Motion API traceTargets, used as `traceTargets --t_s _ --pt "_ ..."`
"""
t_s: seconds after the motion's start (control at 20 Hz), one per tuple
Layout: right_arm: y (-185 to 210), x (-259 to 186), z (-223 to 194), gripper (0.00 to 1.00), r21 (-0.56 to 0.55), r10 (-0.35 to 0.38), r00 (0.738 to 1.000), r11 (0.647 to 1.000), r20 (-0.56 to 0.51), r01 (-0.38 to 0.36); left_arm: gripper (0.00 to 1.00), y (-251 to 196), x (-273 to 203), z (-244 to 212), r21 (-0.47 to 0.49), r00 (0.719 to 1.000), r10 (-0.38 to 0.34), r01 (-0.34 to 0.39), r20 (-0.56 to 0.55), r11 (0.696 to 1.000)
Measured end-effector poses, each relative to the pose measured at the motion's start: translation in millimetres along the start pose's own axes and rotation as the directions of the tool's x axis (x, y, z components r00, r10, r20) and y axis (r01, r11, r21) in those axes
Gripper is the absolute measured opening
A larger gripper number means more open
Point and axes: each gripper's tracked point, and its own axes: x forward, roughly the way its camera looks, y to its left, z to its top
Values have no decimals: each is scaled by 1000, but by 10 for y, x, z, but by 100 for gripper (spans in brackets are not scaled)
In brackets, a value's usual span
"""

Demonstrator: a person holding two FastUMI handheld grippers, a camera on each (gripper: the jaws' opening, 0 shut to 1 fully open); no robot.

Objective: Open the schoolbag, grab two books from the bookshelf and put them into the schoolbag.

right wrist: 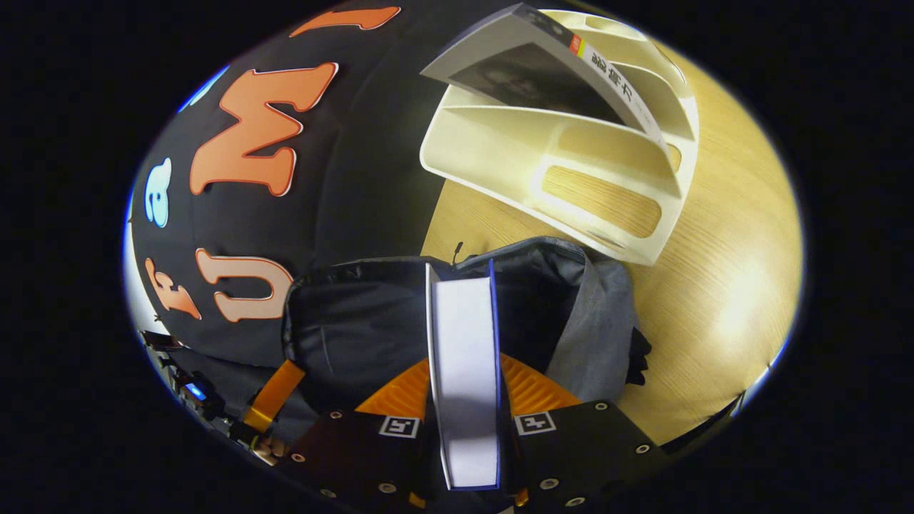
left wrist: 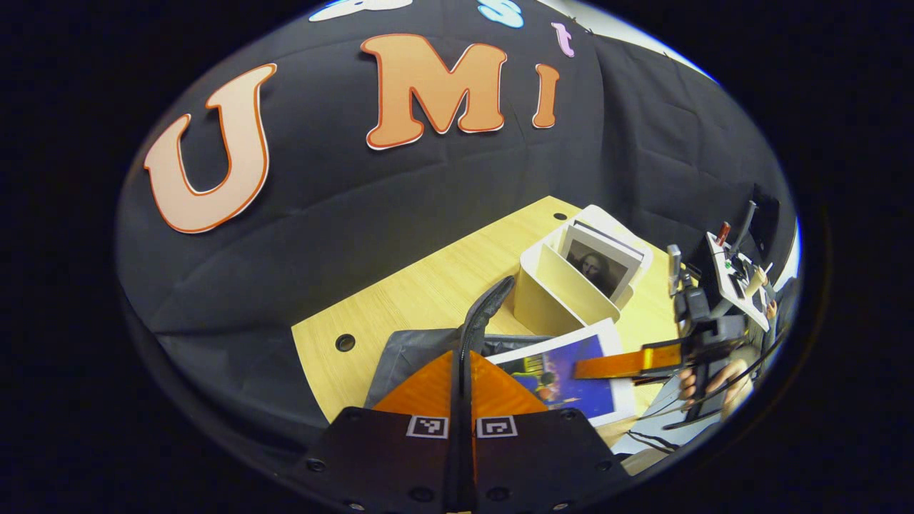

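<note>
My left gripper (left wrist: 460,355) is shut on the black top strap (left wrist: 482,314) of the grey schoolbag (left wrist: 400,357) and holds it up. My right gripper (right wrist: 464,360) is shut on a blue-covered book (right wrist: 463,371), seen edge-on with its white pages, right at the schoolbag's (right wrist: 578,314) open dark mouth. In the left gripper view the same book (left wrist: 571,385) lies flat over the bag with the right gripper (left wrist: 582,369) clamped on its edge. Behind it stands the cream bookshelf (left wrist: 550,293), holding a book with a portrait cover (left wrist: 598,265).
The wooden table (right wrist: 721,285) runs to the black cloth wall. The bookshelf (right wrist: 607,178) stands close behind the bag, its remaining book (right wrist: 543,71) leaning in a slot. A hand (left wrist: 714,382) holds the right gripper. The left gripper (right wrist: 275,396) shows at the bag's edge.
</note>
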Motion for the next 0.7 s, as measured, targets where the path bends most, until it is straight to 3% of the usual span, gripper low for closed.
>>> traceTargets --t_s 0.2,0.25,0.3,0.4,0.45,0.5,0.65,0.7 --pt "94 328 -40 34 27 37 999 999 23 -38 1 -124 -14 0 1 1000 -17 17 -4 1000" --pt "103 428 -81 24 19 31 999 999 23 -31 0 -138 -9 2 6 1000 -18 18 -8 1000" --pt "105 512 -96 34 14 21 999 1000 31 -21 0 -130 -3 -10 15 1000 -13 13 -12 1000" --pt "120 665 -85 35 28 -5 999 1000 51 4 0 -167 7 -52 31 1000 -21 21 -22 999" --pt "82 731 -101 26 31 -34 998 999 55 32 0 -175 8 -62 37 999 -23 24 -22 999" --pt "60 788 -111 37 28 -48 997 999 56 46 1 -149 20 -94 39 999 -19 20 -25 999" --pt "0 813 -259 43 30 -111 994 993 11 111 0 -103 117 -201 4 999 -28 28 -36 1000" --pt "-24 803 -310 53 13 -131 991 991 -5 131 0 -58 50 -215 -3 999 -28 28 -36 1000"
